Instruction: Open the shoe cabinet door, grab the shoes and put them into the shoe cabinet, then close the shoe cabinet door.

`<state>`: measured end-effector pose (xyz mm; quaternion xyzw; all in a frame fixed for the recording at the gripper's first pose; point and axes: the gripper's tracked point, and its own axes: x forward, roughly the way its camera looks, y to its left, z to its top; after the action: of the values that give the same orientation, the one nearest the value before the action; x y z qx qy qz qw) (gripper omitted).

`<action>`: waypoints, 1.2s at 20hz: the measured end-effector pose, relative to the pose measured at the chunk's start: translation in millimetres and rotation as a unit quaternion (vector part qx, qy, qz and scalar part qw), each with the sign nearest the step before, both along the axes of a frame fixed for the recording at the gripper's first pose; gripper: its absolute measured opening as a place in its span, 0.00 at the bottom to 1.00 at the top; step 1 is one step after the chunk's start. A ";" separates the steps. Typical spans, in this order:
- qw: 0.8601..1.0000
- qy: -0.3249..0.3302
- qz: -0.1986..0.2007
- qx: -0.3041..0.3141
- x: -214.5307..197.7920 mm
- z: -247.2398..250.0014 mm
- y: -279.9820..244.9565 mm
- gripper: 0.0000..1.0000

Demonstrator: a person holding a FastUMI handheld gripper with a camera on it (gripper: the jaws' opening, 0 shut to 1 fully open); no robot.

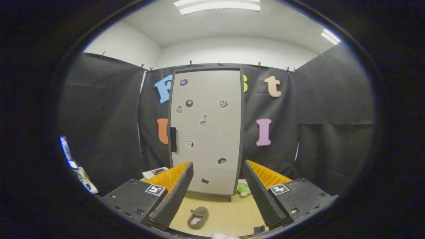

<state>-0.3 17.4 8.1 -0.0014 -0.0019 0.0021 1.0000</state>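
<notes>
A tall grey shoe cabinet (207,132) stands ahead against the booth wall, its door shut, with a dark handle (173,139) on its left edge and several stickers on the front. A brown shoe (198,217) lies on the tan floor between my fingers, close in front. My gripper (217,172) is open and holds nothing, some way back from the cabinet.
A pink and green soft toy (243,188) lies at the cabinet's lower right corner. Papers (154,172) lie to the cabinet's left by the wall. A lit screen (66,151) and a white object (87,181) stand at the far left.
</notes>
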 end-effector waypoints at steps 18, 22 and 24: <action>0.999 0.011 -0.010 0.036 128.7 3.8 101.6 0.99; 0.999 0.015 0.019 0.036 197.7 4.5 152.1 0.99; 0.999 0.017 0.027 0.026 233.3 4.6 169.8 0.99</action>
<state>233.0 187.1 12.7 0.0247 0.0147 0.0292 0.9992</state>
